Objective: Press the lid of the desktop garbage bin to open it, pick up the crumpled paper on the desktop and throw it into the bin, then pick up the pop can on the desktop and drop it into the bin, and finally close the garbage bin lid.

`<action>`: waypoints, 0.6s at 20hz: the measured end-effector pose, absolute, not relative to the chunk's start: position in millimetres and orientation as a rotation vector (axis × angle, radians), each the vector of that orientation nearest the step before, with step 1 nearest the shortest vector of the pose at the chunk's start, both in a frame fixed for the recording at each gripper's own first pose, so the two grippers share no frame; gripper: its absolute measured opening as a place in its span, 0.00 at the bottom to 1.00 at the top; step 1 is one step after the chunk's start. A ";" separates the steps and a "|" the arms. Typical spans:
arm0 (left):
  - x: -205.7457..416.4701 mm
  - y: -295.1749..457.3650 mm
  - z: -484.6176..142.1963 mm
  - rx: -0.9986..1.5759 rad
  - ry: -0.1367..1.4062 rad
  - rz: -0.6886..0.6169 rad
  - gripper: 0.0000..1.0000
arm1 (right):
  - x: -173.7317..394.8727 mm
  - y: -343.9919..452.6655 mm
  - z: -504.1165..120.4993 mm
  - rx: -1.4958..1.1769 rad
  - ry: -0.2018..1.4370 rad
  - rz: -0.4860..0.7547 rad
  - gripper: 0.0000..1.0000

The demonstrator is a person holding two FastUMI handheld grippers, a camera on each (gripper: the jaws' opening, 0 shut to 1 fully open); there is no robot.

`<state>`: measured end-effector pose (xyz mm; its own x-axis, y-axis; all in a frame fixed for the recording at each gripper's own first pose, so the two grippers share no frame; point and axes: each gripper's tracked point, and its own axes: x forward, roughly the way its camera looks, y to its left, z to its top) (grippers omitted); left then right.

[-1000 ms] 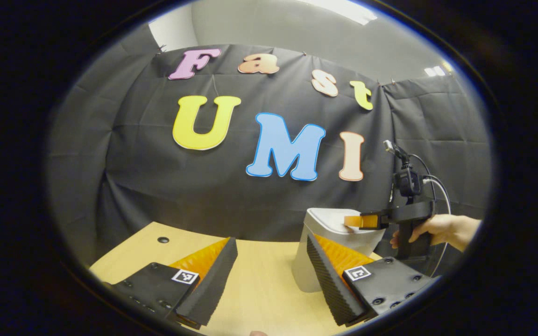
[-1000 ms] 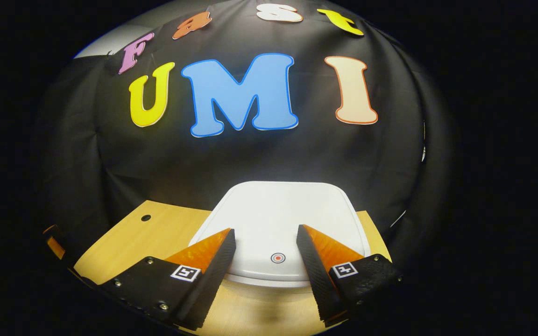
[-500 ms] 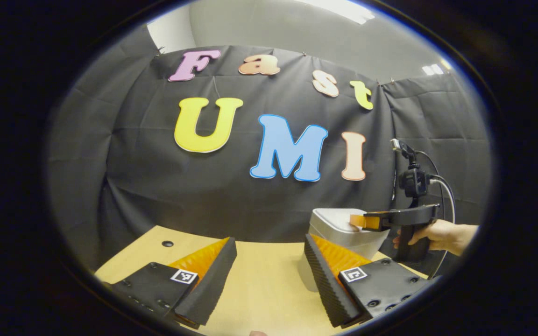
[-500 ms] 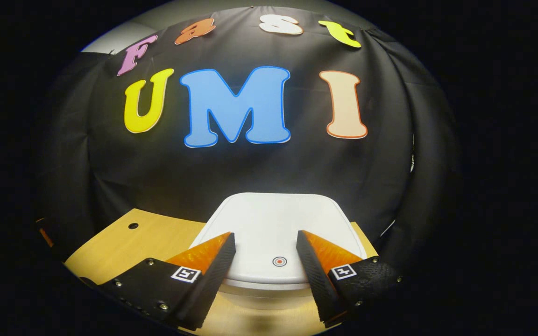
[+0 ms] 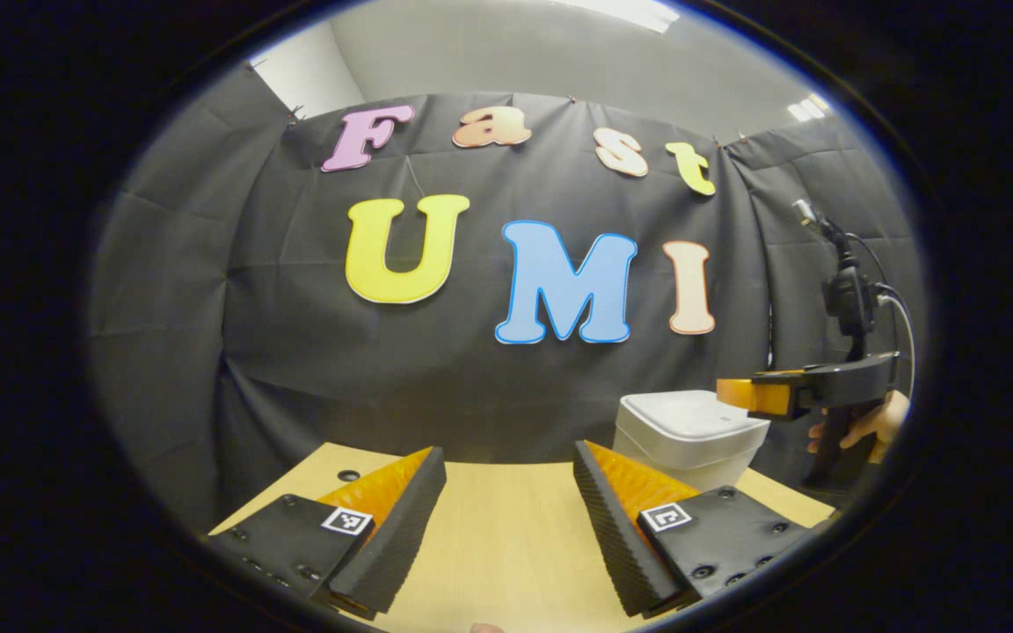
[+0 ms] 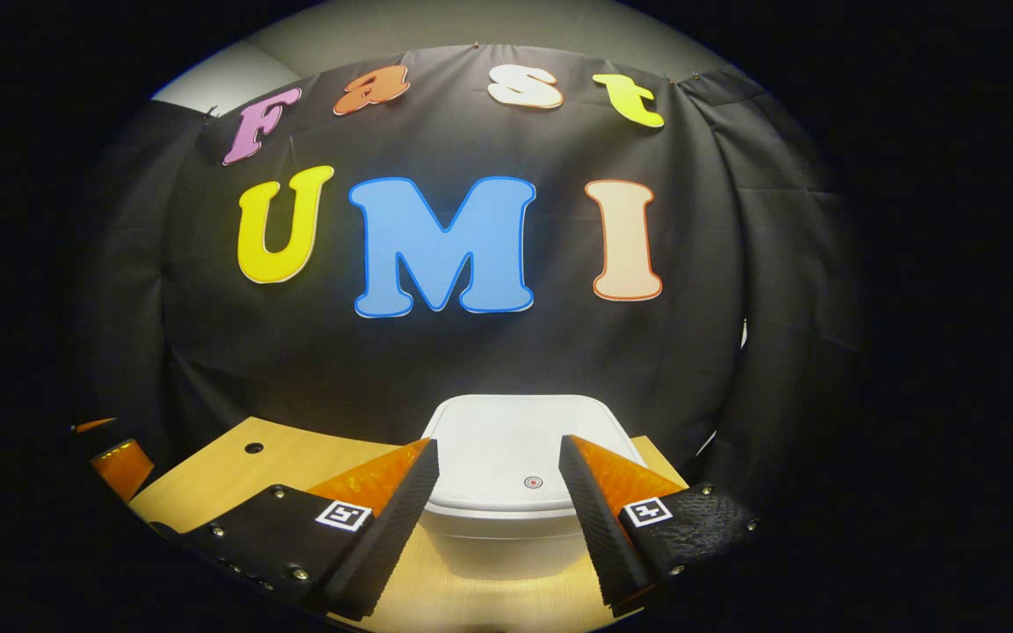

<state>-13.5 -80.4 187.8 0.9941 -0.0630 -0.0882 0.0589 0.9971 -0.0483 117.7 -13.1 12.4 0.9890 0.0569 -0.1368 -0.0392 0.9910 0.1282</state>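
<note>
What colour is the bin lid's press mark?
Red ring on the white lid, at the mark; the right gripper view shows it best.

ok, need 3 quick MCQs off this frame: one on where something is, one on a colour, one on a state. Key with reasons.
1. Where does the bin stand on the table?
A. at the far edge, near the black cloth
B. at the near edge, away from the cloth
C. on the floor

2. What colour is the bin's lid?
A. black
B. white
C. green

3. How is the lid now?
A. propped open
B. removed
C. closed

Key: 1 A, the cloth wall hangs right behind the bin in both views. 2 B, the lid is white with a small red ring mark. 3 C, it lies flat on the bin, seen between the open right gripper fingers.
</note>
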 end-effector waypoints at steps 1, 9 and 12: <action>-10.8 -82.3 189.3 -0.044 0.086 -0.056 0.95 | 110.3 -12.4 17.7 0.132 0.127 0.051 0.89; -17.2 -89.9 201.6 -0.038 0.055 0.030 0.95 | 57.6 -15.4 35.8 0.106 0.038 0.073 0.89; -24.1 -88.8 208.3 -0.036 0.038 0.063 0.95 | 45.6 -12.5 34.1 0.077 0.029 0.099 0.89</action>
